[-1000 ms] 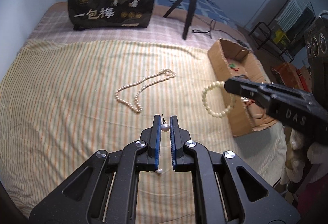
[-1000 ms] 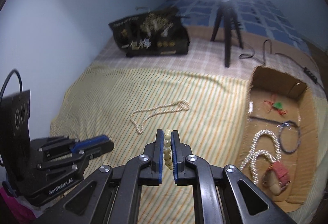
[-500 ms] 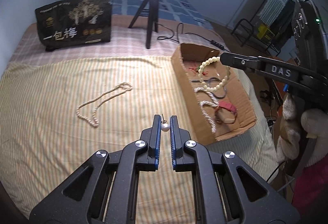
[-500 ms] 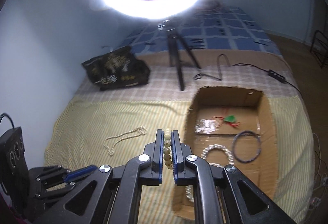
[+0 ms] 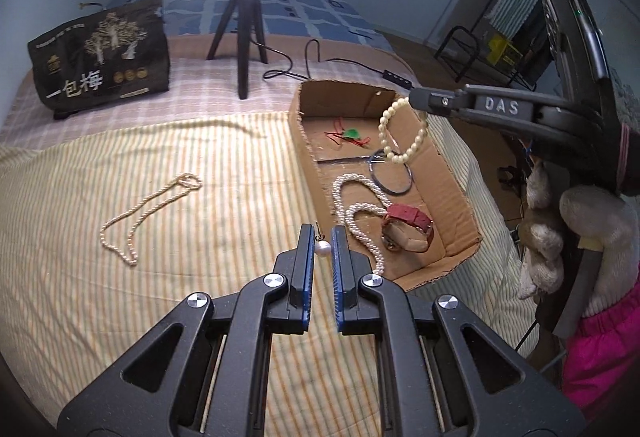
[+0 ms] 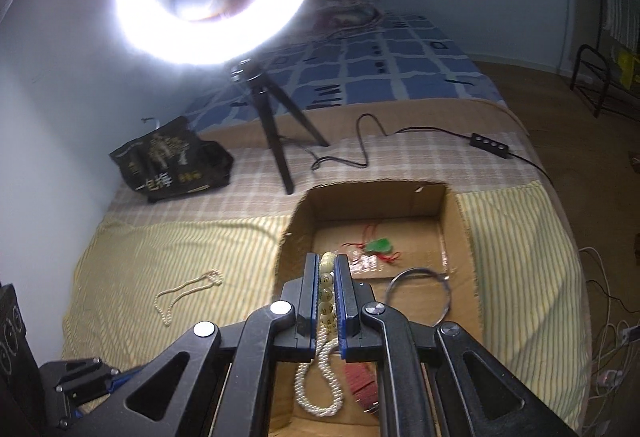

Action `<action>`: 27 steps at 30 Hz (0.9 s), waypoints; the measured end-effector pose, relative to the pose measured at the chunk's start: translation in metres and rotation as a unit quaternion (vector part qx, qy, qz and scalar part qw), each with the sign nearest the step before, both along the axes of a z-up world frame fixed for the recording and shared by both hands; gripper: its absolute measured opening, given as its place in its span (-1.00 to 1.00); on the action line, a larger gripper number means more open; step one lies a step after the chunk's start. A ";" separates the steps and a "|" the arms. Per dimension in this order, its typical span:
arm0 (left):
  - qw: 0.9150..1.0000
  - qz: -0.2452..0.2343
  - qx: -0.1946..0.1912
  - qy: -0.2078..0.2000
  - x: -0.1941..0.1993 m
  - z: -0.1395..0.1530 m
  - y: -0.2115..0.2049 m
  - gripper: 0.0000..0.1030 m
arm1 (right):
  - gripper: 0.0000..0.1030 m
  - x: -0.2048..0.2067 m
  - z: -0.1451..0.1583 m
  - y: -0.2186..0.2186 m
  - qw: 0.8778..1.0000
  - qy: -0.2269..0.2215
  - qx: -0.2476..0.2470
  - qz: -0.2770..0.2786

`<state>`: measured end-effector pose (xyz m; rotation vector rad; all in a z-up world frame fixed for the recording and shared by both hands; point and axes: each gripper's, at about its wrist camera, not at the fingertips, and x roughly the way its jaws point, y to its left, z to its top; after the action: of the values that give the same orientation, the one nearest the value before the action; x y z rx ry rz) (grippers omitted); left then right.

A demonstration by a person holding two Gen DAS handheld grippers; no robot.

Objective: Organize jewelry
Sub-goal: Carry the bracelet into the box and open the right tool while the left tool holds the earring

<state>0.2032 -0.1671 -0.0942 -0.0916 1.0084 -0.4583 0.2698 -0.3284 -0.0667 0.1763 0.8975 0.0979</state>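
My left gripper (image 5: 322, 237) is shut on a pearl earring (image 5: 322, 247), held above the striped cloth just left of the cardboard box (image 5: 308, 141). My right gripper (image 6: 327, 269) is shut on a cream bead bracelet (image 6: 326, 279), which hangs over the box's far half in the left wrist view (image 5: 404, 131). The box (image 6: 464, 233) holds a white pearl necklace (image 5: 360, 209), a red-strap watch (image 5: 408, 225), a thin metal bangle (image 5: 392, 173) and a green pendant on red cord (image 5: 350, 135). A thin pearl necklace (image 5: 148, 211) lies on the cloth, left of the box.
A black snack bag (image 5: 100, 57) and a ring-light tripod (image 5: 244, 49) with a trailing cable stand at the back of the bed. A black metal rack (image 5: 492, 45) stands beyond the right edge of the bed. The striped cloth (image 5: 120, 297) covers the near bed.
The right gripper has carried the bead bracelet rightward from over the cloth to over the box. The left gripper has moved right toward the box with the earring still in it.
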 end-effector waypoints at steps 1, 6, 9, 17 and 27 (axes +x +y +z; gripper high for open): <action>1.000 -0.002 0.002 -0.001 0.000 -0.001 -0.004 -0.88 | -0.92 0.001 0.000 -0.003 1.000 -0.001 -0.001 -0.004; 1.000 -0.017 0.012 -0.011 -0.002 -0.003 -0.022 -0.88 | -0.91 0.008 -0.006 -0.018 1.000 -0.001 -0.002 -0.020; 0.999 -0.025 0.017 -0.014 -0.004 -0.005 -0.032 -0.88 | -0.91 0.011 -0.010 -0.025 1.000 0.000 -0.003 -0.029; 0.999 -0.043 0.024 -0.023 -0.007 -0.006 -0.051 -0.88 | -0.91 0.020 -0.018 -0.032 0.999 0.002 -0.010 -0.041; 0.997 -0.062 0.033 -0.042 -0.012 -0.007 -0.064 -0.88 | -0.91 0.022 -0.022 -0.032 0.999 0.003 -0.015 -0.043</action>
<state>0.1910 -0.2313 -0.1007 0.0495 0.9491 -0.5380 0.2915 -0.3608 -0.0888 0.1863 0.8966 0.0044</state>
